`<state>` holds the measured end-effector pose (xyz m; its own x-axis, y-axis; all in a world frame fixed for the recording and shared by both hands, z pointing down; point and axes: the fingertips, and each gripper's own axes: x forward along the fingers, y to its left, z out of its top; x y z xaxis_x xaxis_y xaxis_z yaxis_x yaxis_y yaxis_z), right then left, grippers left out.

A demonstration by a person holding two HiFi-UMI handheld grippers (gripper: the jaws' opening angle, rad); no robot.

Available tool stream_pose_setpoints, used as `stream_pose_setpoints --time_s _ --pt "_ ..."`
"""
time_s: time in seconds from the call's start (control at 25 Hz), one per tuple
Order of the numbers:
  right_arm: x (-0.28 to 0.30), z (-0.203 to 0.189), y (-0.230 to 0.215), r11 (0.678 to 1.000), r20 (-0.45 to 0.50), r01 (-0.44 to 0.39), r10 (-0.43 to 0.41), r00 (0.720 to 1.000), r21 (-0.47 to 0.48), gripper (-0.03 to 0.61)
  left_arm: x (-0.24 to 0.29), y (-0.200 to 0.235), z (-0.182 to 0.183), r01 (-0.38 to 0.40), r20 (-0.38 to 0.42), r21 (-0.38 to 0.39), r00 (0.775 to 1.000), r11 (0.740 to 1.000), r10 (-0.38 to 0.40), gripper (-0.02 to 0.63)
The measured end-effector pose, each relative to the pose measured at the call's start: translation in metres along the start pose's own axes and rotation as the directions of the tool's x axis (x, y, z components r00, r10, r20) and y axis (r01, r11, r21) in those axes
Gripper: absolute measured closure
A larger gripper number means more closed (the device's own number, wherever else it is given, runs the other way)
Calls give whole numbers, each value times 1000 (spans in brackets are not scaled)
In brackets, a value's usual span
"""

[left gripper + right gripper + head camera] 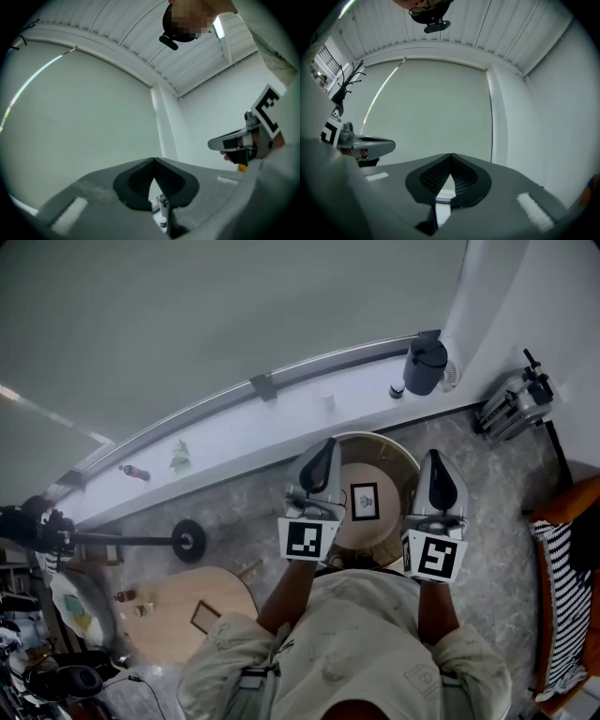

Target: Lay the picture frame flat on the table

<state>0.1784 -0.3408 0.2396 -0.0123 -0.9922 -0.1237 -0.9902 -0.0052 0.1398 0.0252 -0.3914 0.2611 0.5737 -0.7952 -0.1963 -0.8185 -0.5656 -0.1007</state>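
Observation:
A small black picture frame (364, 500) with a white mat lies face up on the round wooden table (392, 486) below me. Both grippers are held level above the table, the frame between and beneath them. My left gripper (327, 442) is shut, its black pads meeting at the tips (153, 160) with nothing in them. My right gripper (433, 455) is shut too, its tips together (450, 155) and empty. Each gripper view faces a pale blind and wall and shows the other gripper (243, 143) (365, 145) beside it. Neither gripper view shows the frame.
A white window ledge (281, 418) runs behind the table with a dark jug (425, 367) on it. A second round wooden table (192, 601) stands at lower left, a black stand base (188, 541) beside it. A striped chair (562, 596) is at the right.

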Motion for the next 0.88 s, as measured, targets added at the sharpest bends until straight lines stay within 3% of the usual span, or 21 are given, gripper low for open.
stream_pose_setpoints --time_s 0.88 --pt "-9 -4 -20 999 -16 36 -36 999 -3 578 4 -25 2 42 0 10 999 999 -42 611"
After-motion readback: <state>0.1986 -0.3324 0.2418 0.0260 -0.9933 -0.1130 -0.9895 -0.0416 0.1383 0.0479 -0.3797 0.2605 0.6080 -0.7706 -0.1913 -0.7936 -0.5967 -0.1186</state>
